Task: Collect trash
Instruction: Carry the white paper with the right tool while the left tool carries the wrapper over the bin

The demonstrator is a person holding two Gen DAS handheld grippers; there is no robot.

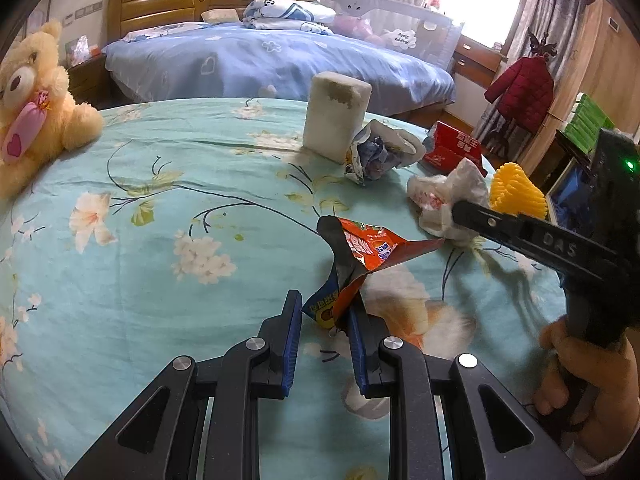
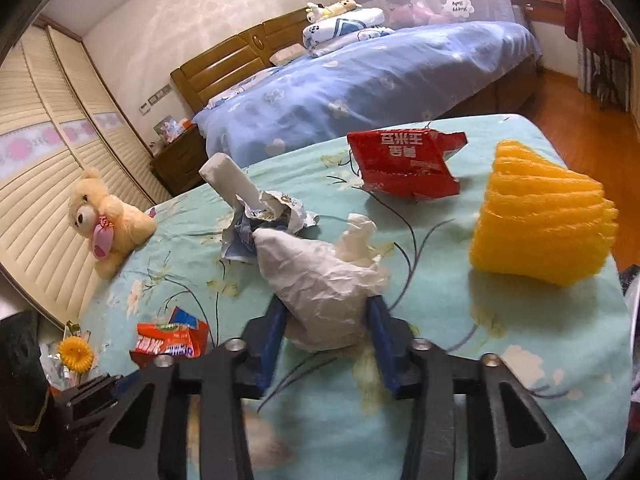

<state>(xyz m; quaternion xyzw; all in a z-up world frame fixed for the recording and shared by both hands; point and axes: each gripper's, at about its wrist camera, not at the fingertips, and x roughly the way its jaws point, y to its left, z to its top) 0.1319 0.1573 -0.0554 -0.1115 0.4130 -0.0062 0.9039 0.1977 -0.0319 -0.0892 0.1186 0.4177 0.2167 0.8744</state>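
Note:
On a teal flowered sheet [image 1: 160, 240] lies trash. My left gripper [image 1: 326, 312] has its jaws around the lower end of an orange snack wrapper [image 1: 368, 248], which also shows in the right wrist view [image 2: 172, 338]; I cannot tell whether the pads pinch it. My right gripper [image 2: 326, 312] has its jaws on both sides of a crumpled white plastic bag [image 2: 320, 280]; in the left wrist view [image 1: 460, 210] its tip sits on the bag [image 1: 436, 196]. A crumpled blue-white wrapper [image 1: 372, 152], a red packet [image 2: 404, 164] and yellow foam netting [image 2: 540, 220] lie nearby.
A white foam block [image 1: 336, 116] stands at the back of the sheet. A teddy bear [image 1: 32, 100] sits at the left. A bed with blue bedding [image 1: 280, 60] is behind. A yellow hair tie [image 2: 76, 354] lies at the lower left of the right wrist view.

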